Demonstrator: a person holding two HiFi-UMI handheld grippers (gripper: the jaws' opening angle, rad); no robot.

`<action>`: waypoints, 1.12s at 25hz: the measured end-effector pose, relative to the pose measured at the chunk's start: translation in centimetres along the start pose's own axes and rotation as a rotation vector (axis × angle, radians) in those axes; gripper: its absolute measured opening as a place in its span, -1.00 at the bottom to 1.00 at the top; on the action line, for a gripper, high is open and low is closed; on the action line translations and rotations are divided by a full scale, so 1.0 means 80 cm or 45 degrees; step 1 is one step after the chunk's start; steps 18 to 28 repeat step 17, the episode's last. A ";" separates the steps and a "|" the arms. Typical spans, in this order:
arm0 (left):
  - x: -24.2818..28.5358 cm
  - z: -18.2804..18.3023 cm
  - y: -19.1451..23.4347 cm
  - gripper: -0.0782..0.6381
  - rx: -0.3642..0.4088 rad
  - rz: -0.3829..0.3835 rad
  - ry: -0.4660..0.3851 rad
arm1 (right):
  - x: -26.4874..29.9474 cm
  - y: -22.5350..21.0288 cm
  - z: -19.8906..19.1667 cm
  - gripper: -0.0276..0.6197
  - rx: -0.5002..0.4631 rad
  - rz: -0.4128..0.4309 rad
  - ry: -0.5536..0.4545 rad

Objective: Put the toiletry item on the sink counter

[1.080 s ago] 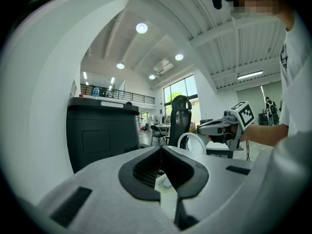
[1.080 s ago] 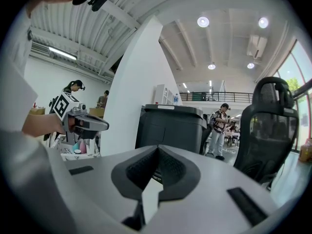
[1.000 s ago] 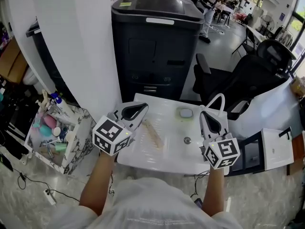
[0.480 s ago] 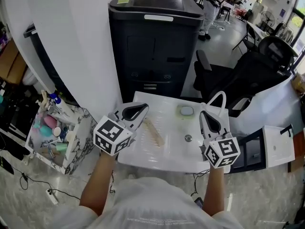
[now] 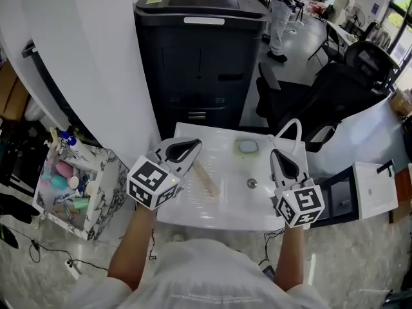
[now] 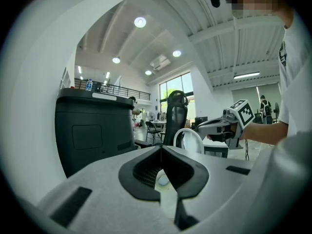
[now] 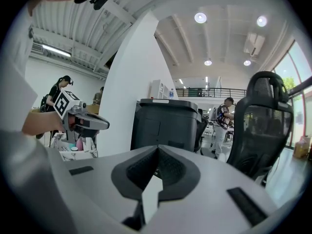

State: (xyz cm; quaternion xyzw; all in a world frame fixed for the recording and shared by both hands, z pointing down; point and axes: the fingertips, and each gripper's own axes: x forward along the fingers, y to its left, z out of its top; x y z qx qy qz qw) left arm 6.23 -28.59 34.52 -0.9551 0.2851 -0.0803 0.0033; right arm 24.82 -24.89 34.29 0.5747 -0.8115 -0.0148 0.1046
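A white sink counter (image 5: pixel 193 206) lies in front of me, with a drain (image 5: pixel 252 183) and a white arched faucet (image 5: pixel 293 129). A long tan toiletry item (image 5: pixel 206 180) rests flat on it, left of the drain. A pale green dish (image 5: pixel 248 147) sits at the back. My left gripper (image 5: pixel 195 143) hovers over the counter's left part, just beyond the tan item's far end, shut and empty (image 6: pixel 161 149). My right gripper (image 5: pixel 275 152) hovers over the right side near the faucet, also shut with nothing in it (image 7: pixel 157 149).
A marble-patterned box (image 5: pixel 103 192) holding several toiletry bottles stands on the floor at the left. A big dark machine (image 5: pixel 199 50) stands behind the counter, beside a white column (image 5: pixel 96 56). A black office chair (image 5: pixel 322 102) is at the back right, a white side table (image 5: pixel 373 195) at the right.
Both grippers keep their places over the counter. Only the head view has shifted a little, with the machine now showing further left.
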 end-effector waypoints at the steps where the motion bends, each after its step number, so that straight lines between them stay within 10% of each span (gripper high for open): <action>1: 0.001 0.000 0.000 -0.75 0.003 -0.003 0.001 | 0.000 0.000 0.000 -0.93 0.001 0.000 -0.003; 28: -0.005 -0.002 0.008 -0.75 0.000 0.019 0.003 | 0.006 0.004 0.001 -0.93 -0.013 0.018 -0.006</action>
